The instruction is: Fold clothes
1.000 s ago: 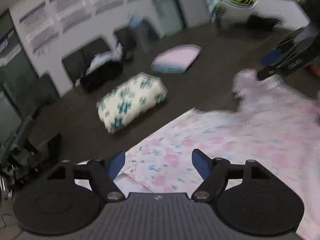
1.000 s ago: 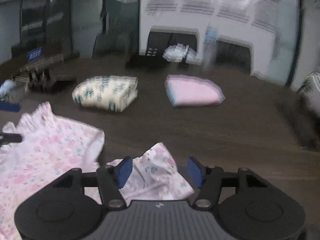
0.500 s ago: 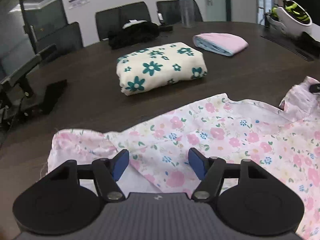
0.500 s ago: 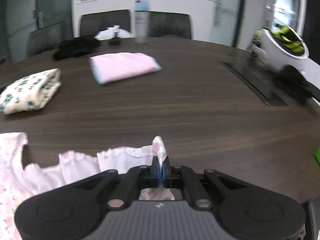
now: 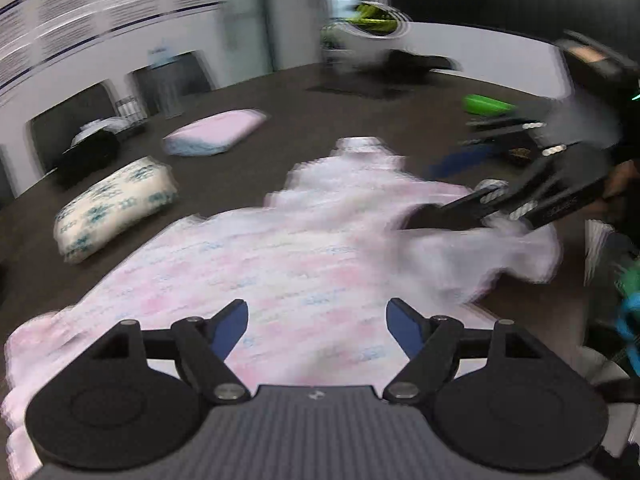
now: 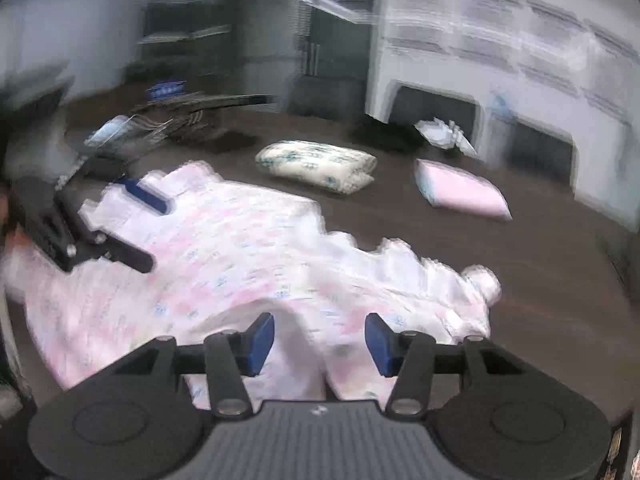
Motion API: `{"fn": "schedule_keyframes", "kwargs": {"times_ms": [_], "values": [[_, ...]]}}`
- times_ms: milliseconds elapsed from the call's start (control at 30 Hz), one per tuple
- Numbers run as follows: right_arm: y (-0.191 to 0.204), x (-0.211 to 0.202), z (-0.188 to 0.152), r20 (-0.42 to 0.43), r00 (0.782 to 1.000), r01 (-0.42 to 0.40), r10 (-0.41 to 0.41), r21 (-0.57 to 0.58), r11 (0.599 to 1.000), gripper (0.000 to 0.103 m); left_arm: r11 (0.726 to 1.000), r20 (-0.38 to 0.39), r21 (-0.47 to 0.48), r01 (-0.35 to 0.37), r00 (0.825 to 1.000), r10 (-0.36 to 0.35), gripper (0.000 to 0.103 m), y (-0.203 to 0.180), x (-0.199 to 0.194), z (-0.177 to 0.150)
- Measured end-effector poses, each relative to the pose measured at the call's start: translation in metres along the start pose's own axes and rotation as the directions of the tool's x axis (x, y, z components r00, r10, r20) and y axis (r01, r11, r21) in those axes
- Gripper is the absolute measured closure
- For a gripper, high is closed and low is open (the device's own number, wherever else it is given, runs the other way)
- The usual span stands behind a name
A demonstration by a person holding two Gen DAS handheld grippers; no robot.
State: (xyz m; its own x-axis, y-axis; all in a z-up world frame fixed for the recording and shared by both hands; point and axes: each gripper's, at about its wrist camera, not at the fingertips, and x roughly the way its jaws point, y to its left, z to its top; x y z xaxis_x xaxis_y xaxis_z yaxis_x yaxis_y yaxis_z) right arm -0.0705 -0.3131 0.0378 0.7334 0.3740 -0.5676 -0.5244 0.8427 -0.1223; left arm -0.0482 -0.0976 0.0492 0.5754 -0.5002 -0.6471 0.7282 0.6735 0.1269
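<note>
- Lying spread across the dark table [image 5: 248,168], the pink floral garment [image 5: 288,264] fills the middle of both blurred views, its frilled edge at 12 o'clock in the left wrist view.
- At 9 o'clock in that view sits a folded cream bundle [image 5: 116,208] with teal flowers; a folded pink piece [image 5: 218,132] lies beyond it at 11 o'clock, apart from it.
- The left gripper [image 5: 316,328] hangs over the near part of the garment at 6 o'clock. Its jaws stand wide and are opening; cloth shows below the gap, but the blue pads do not press on it.
- At 3 o'clock the right gripper [image 5: 436,196] reaches in over the garment's right side, where the cloth is bunched and white.
- In the right wrist view the left gripper appears at 9 o'clock, one blue finger over the garment's far-left frill.
- The right gripper's own view puts a raised hump of garment at 6 o'clock, between its blue pads [image 6: 260,340]. Its jaws are about half apart and opening, not clamped on the cloth.
- The cream bundle is at 12 o'clock here, the pink piece at 2 o'clock.
- Chairs [image 6: 436,112] and a wall of posters stand behind the table.
</note>
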Motion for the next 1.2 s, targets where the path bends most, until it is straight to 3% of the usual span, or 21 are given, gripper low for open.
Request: {"fn": "schedule_keyframes", "kwargs": {"times_ms": [33,100,133,167,200,233,267,333,433,567,600,700,733,767,800,833,867,933,1033,1133,1200], "values": [[0.008,0.006,0.0,-0.021,1.0,0.014,-0.015,-0.042,0.999,0.059,0.999,0.003,0.037,0.004,1.0,-0.004,0.024,-0.013,0.006,0.005],[0.012,0.022,0.0,-0.075,0.996,0.047,-0.052,-0.076,0.996,0.075,0.994,-0.006,0.107,-0.037,0.999,0.038,0.028,-0.034,0.024,0.014],[0.011,0.026,-0.002,-0.089,0.994,0.06,-0.068,-0.082,0.995,0.09,0.988,-0.009,0.143,-0.058,0.998,0.059,0.036,-0.044,0.033,0.019],[0.01,0.024,-0.006,-0.094,0.992,0.071,-0.079,-0.082,0.994,0.095,0.983,-0.013,0.17,-0.075,0.997,0.079,0.041,-0.053,0.042,0.023],[0.009,0.023,-0.009,-0.096,0.991,0.082,-0.09,-0.083,0.993,0.095,0.984,-0.023,0.16,-0.082,0.996,0.087,0.056,-0.052,0.051,0.026],[0.008,0.021,-0.011,-0.091,0.991,0.091,-0.099,-0.091,0.992,0.097,0.985,-0.034,0.15,-0.087,0.995,0.094,0.087,-0.052,0.059,0.028],[0.006,0.017,-0.012,-0.085,0.991,0.098,-0.107,-0.1,0.99,0.102,0.988,-0.049,0.131,-0.083,0.995,0.09,0.102,-0.049,0.064,0.028],[0.007,0.002,-0.012,-0.047,0.991,0.119,-0.126,-0.114,0.986,0.103,0.994,-0.061,0.099,-0.054,0.996,0.06,0.102,-0.045,0.062,0.025],[0.015,-0.024,-0.01,-0.019,0.991,0.129,-0.133,-0.136,0.982,0.103,0.993,0.006,0.118,-0.027,1.0,0.026,0.102,-0.053,0.033,0.02],[0.034,-0.012,-0.023,-0.213,0.971,0.046,-0.107,-0.275,0.96,0.099,0.98,-0.077,0.182,0.08,0.995,-0.067,0.102,-0.067,0.033,0.007],[0.035,-0.014,-0.023,-0.212,0.972,0.039,-0.103,-0.286,0.958,0.098,0.977,-0.092,0.188,0.098,0.992,-0.081,0.102,-0.067,0.035,0.003],[0.021,-0.033,-0.008,-0.137,0.99,-0.016,-0.014,-0.211,0.977,0.077,0.976,-0.097,0.159,0.152,0.986,-0.138,0.095,-0.06,0.027,0.0],[0.013,-0.04,0.0,-0.091,0.996,-0.031,0.016,-0.172,0.985,0.064,0.977,-0.075,0.142,0.159,0.986,-0.15,0.087,-0.055,0.02,0.0],[0.006,-0.045,0.007,-0.047,0.998,-0.042,0.036,-0.134,0.99,0.06,0.979,-0.052,0.128,0.161,0.986,-0.156,0.079,-0.051,0.013,0.001],[-0.002,-0.043,0.017,-0.016,0.999,-0.034,0.032,-0.095,0.995,0.06,0.984,-0.025,0.126,0.13,0.992,-0.128,0.06,-0.046,0.008,0.002],[-0.013,-0.036,0.028,0.001,1.0,-0.025,0.025,-0.043,0.999,0.06,0.99,-0.006,0.116,0.076,0.997,-0.076,0.052,-0.041,0.007,0.002],[-0.024,-0.026,0.038,0.012,1.0,-0.015,0.015,0.01,1.0,0.06,0.995,-0.003,0.095,0.021,1.0,-0.021,0.053,-0.032,0.009,0.001],[-0.04,0.014,0.053,-0.053,0.998,0.028,-0.024,0.09,0.996,0.06,0.998,-0.021,-0.001,-0.055,0.998,0.055,0.053,-0.011,0.017,-0.003],[-0.048,0.072,0.063,-0.167,0.985,0.067,-0.043,0.143,0.987,0.068,0.995,-0.05,-0.06,-0.077,0.996,0.074,0.053,0.0,0.02,-0.016],[-0.046,0.096,0.06,-0.21,0.977,0.075,-0.041,0.157,0.985,0.1,0.997,-0.068,-0.042,-0.061,0.996,0.058,0.053,-0.004,0.016,-0.029],[-0.045,0.093,0.055,-0.206,0.976,0.109,-0.073,0.172,0.979,0.095,0.998,-0.084,-0.027,-0.058,0.995,0.055,0.051,-0.005,0.012,-0.038]]}}
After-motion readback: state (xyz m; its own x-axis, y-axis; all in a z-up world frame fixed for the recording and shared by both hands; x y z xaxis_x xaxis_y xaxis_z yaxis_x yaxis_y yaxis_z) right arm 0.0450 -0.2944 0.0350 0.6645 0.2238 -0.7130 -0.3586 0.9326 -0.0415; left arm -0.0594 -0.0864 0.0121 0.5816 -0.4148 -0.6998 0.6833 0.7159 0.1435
